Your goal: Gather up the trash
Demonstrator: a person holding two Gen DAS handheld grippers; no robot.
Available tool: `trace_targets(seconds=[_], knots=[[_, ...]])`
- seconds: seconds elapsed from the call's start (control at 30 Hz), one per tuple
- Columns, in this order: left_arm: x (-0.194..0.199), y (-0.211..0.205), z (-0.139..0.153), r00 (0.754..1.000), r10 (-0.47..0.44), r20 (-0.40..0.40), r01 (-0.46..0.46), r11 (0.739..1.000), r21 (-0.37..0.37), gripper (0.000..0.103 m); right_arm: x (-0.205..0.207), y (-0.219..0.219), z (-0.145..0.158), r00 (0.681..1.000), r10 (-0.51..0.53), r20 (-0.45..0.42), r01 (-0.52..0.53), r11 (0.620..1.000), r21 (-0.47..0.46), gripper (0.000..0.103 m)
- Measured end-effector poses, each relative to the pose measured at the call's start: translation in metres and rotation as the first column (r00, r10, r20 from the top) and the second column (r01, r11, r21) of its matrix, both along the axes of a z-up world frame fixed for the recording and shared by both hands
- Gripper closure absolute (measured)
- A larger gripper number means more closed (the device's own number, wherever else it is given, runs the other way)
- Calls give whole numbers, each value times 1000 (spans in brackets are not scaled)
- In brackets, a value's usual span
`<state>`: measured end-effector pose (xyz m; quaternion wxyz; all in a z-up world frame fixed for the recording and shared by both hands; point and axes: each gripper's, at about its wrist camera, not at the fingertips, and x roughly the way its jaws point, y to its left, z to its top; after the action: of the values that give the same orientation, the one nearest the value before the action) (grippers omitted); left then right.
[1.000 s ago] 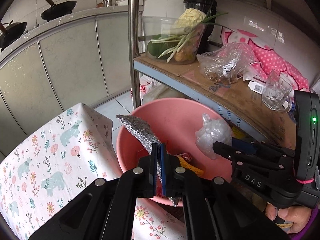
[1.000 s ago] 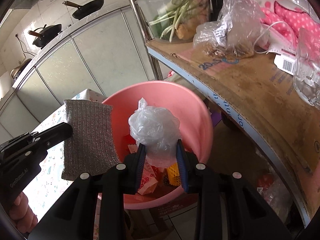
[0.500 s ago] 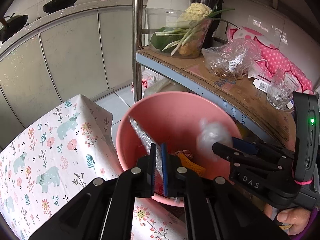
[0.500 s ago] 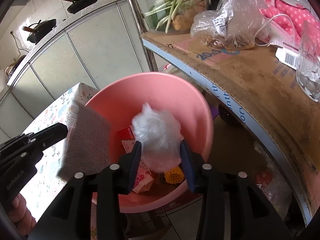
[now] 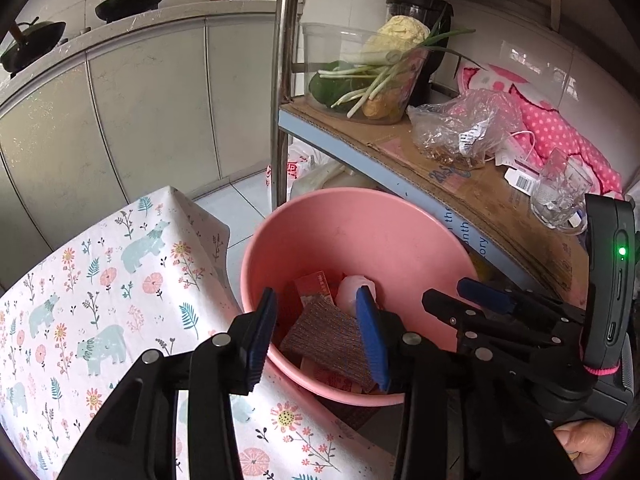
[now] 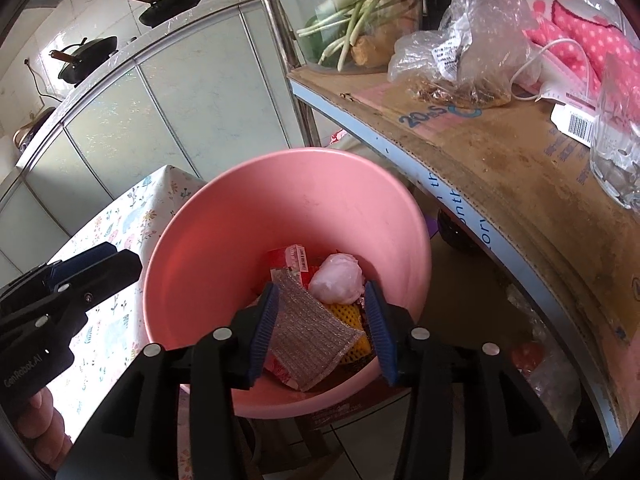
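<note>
A pink basin (image 5: 360, 220) (image 6: 248, 216) stands beside the table and holds the trash. A grey scouring pad (image 5: 328, 340) (image 6: 308, 332) lies flat in it. A crumpled clear plastic ball (image 5: 352, 292) (image 6: 338, 280) rests beside the pad, with red wrappers (image 6: 292, 258) and a yellow net (image 6: 352, 320) underneath. My left gripper (image 5: 316, 336) is open and empty above the basin's near rim. My right gripper (image 6: 324, 332) is open and empty above the basin; it also shows in the left wrist view (image 5: 480, 304).
A floral tablecloth (image 5: 100, 300) covers the table to the left of the basin. A metal shelf with cardboard (image 5: 460, 184) stands to the right, carrying a tub of vegetables (image 5: 368, 76), a plastic bag (image 5: 460, 124) and a glass (image 5: 560, 196). A shelf pole (image 5: 282, 80) rises behind the basin.
Both grippers opened. The scouring pad dropped from the left gripper and the plastic ball from the right gripper; both now lie in the basin.
</note>
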<state>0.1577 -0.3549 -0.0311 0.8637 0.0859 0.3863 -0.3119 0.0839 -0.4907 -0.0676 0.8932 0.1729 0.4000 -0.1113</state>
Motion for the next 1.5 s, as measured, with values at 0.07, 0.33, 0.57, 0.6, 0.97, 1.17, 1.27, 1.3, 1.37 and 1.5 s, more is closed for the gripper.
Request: trace_targets(seconds=[0.07,0.33,0.57,0.6,0.97,1.17,1.27,1.3,1.37,1.5], knots=[[-2,2,2,1000,3,1,-3,1000,-3,63,-2,2,3,1000,3,5,-3,1000,0,57],[-14,11,15,1000,8,16,-8,1000,-19,62,-15,15,15,999,28,27,-28,1000,-12,57],[-25,20,26,999,19,30,-18,999,-39,62,-27,25,30,998,43,53,-41,998,-40,51],[-27,21,27,999,19,33,-18,999,-41,62,-28,26,32,998,44,55,-41,998,-43,51],[-42,29,45,997,17,79,-11,997,-80,36,-37,33,47,996,51,72,-45,996,-74,51],[-45,34,52,996,29,83,-21,995,-97,36,-43,41,56,994,58,92,-49,995,-92,51],[-46,40,55,996,44,80,-35,993,-115,36,-46,46,61,993,65,101,-54,992,-113,51],[-46,42,57,996,50,79,-41,992,-121,36,-47,48,62,992,68,103,-56,991,-118,51],[-47,45,59,995,59,78,-48,991,-127,36,-48,52,65,992,72,104,-58,990,-132,51],[-49,51,62,994,68,80,-57,989,-135,36,-51,59,69,990,82,115,-63,986,-154,50]])
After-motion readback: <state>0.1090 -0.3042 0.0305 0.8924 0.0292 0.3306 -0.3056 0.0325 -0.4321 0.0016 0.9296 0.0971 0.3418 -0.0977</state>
